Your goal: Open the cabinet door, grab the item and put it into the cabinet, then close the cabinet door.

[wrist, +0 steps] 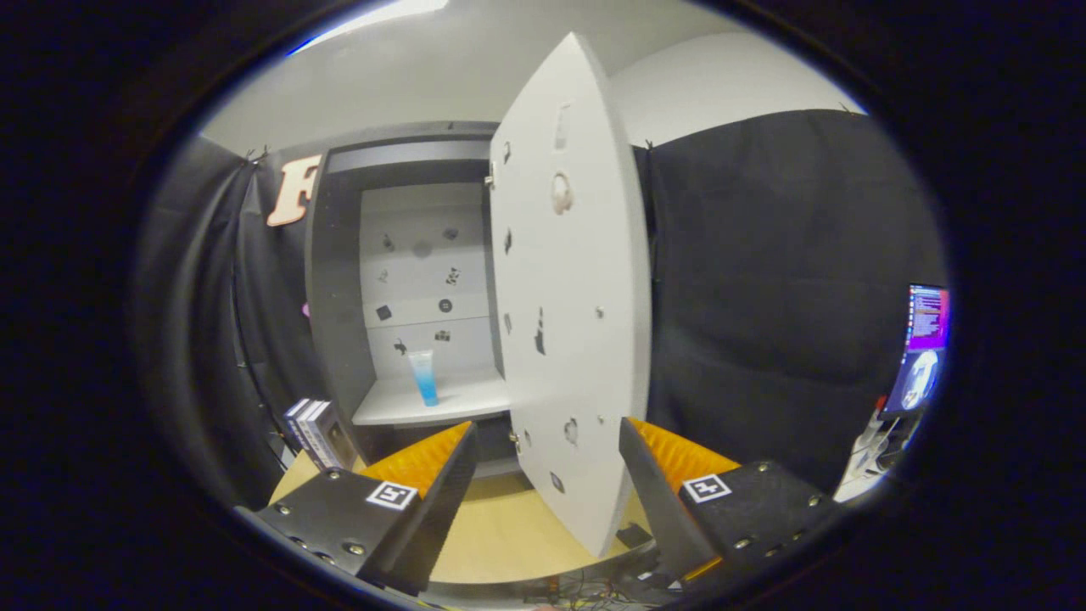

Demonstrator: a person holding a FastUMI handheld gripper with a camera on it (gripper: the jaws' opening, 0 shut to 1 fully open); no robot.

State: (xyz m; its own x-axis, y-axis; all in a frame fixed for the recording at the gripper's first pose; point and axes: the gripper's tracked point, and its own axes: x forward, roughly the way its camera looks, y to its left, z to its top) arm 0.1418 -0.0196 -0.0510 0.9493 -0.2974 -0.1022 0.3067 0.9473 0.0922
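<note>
A pale wooden table (509, 530) takes up the near ground. At its far left corner a small stack of boxes (316, 433) stands upright, dark-sided with light edges, leaning a little against the black cloth wall (764, 297) that drapes the left and right of the booth. Far off to the right a lit monitor (923, 348) glows purple and blue, with some white clutter beneath it. Tangled cables (585, 598) hang under the table's near edge. A ceiling light (382, 17) runs overhead.
</note>
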